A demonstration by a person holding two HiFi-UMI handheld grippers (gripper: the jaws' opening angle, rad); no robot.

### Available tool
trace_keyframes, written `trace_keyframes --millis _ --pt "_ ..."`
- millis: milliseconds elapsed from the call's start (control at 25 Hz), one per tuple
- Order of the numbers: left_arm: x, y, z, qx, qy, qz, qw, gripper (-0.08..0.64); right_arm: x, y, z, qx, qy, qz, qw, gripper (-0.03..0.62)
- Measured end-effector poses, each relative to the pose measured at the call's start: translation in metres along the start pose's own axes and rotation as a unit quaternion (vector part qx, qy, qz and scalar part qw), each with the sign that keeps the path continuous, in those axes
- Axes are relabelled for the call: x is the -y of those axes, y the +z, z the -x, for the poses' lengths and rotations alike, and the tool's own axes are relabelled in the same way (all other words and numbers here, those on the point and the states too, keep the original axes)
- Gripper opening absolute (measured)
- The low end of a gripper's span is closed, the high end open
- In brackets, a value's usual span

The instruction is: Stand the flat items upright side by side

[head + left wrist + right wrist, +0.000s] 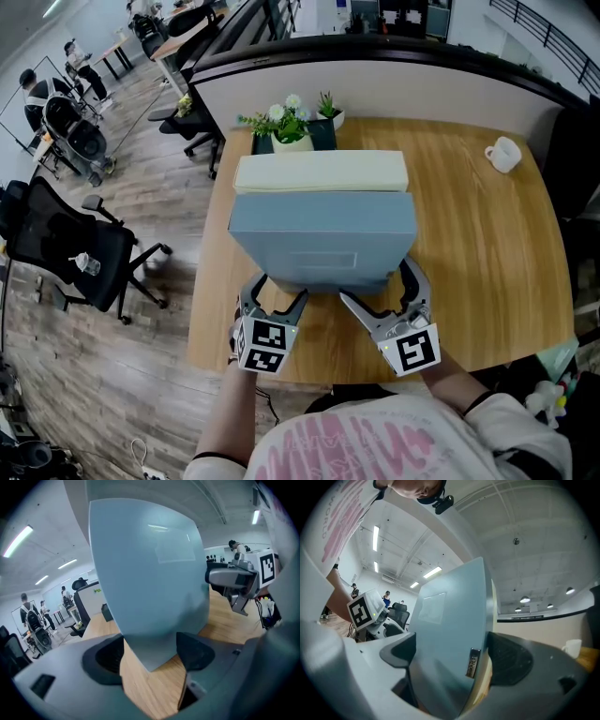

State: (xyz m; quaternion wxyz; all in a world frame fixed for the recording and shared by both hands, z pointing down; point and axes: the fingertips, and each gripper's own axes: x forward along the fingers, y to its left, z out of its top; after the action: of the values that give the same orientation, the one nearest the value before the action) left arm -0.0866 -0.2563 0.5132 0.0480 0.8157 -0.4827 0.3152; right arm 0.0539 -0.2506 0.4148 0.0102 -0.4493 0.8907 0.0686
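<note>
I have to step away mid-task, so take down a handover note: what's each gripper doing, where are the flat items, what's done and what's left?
Left gripper: closed on the lower left corner of the blue file box.
Right gripper: closed on the box's lower right edge.
Items: the box is up on edge over the wooden table. The cream item sits right behind it, seemingly upright.
Done: box tipped up from flat.
Left: square it vertical against the cream item, check that it stands, then release both grippers.
</note>
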Motion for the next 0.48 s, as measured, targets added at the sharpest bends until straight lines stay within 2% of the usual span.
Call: trace_keyframes --millis 480 --pt "-0.0009 -0.0028 0.0011 -0.002 -0.012 0.008 0.9999 0.333 0.0025 -0.0034 -0.0021 -0.007 0.002 0.012 1.0 0.471"
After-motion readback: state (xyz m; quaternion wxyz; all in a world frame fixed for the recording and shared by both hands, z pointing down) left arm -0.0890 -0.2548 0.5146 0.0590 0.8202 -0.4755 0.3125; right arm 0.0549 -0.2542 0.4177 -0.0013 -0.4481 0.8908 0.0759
